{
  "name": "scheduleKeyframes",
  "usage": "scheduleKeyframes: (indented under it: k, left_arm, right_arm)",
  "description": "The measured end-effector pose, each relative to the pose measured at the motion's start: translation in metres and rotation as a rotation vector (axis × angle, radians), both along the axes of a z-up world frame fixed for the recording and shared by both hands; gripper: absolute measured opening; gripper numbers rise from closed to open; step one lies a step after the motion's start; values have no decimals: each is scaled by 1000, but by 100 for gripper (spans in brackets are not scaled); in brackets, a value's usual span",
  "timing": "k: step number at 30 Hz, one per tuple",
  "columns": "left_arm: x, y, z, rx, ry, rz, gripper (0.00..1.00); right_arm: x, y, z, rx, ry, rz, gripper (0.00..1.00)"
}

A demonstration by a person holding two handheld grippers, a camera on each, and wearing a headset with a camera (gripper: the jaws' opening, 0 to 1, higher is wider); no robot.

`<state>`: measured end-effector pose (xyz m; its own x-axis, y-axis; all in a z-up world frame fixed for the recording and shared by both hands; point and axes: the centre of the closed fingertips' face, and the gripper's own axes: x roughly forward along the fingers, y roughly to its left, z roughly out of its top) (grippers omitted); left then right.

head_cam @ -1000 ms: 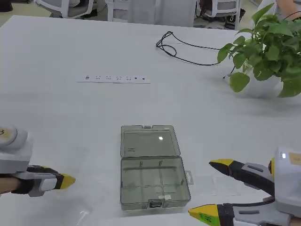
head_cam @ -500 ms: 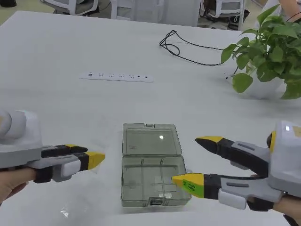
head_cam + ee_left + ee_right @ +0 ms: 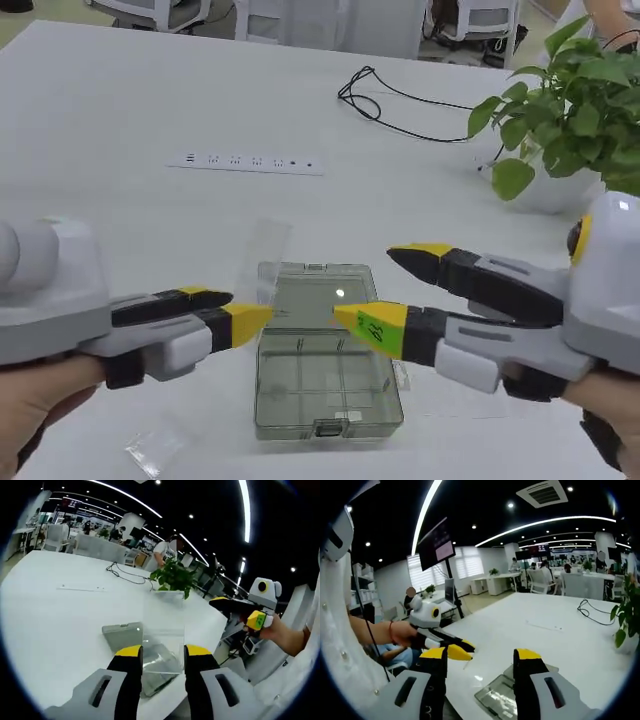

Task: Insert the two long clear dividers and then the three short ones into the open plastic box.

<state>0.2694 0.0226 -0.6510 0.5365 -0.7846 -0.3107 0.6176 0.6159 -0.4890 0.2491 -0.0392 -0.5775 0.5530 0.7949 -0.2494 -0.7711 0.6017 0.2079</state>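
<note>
The smoky clear plastic box [image 3: 325, 385] lies open near the table's front edge, its lid [image 3: 320, 290] folded back flat. My left gripper [image 3: 235, 312] is shut on a clear divider [image 3: 258, 255] that stands up over the lid's left corner. In the left gripper view the divider [image 3: 162, 630] sits between the jaws of my left gripper [image 3: 160, 652], with the box [image 3: 122, 631] below it. My right gripper [image 3: 375, 288] hovers open over the box's right side, holding nothing. The right gripper view has my right gripper [image 3: 482, 655] open above the box [image 3: 502, 697].
Another clear piece [image 3: 155, 450] lies on the table at the front left. A white power strip [image 3: 250, 162], a black cable [image 3: 400, 105] and a potted plant [image 3: 570, 110] sit farther back. Office chairs stand beyond the table.
Both grippers have risen and come in toward the box from the sides. The left one now holds a clear divider up over the lid. The right one stays open.
</note>
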Motion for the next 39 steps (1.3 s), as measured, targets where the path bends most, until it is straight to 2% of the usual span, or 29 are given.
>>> scheduleKeyframes:
  k: [4, 8, 10, 13, 22, 29, 34, 39]
  left_arm:
    - [-3, -8, 10, -18, -24, -16, 31]
    - [-6, -13, 17, -26, -38, -27, 31]
    - [-7, -14, 20, -29, -45, -31, 31]
    - [-9, -17, 24, -24, -64, -42, 31]
    - [-9, -23, 34, -12, -127, -62, 31]
    - [-9, -28, 35, 7, -145, -79, 31]
    - [-10, -31, 37, 14, -158, -87, 31]
    - [-10, -32, 38, 26, -169, -93, 31]
  right_arm:
    - [3, 8, 1, -13, -5, -25, 45]
    - [6, 12, -3, -2, 24, -56, 38]
    - [8, 8, -7, -20, 33, -80, 32]
    - [14, 1, -8, 19, 68, -141, 31]
    - [15, -1, -7, 46, 88, -161, 27]
    - [8, 11, -10, 49, 110, -126, 22]
    - [10, 11, -15, 37, 119, -143, 20]
    - [12, 11, -15, 66, 149, -161, 16]
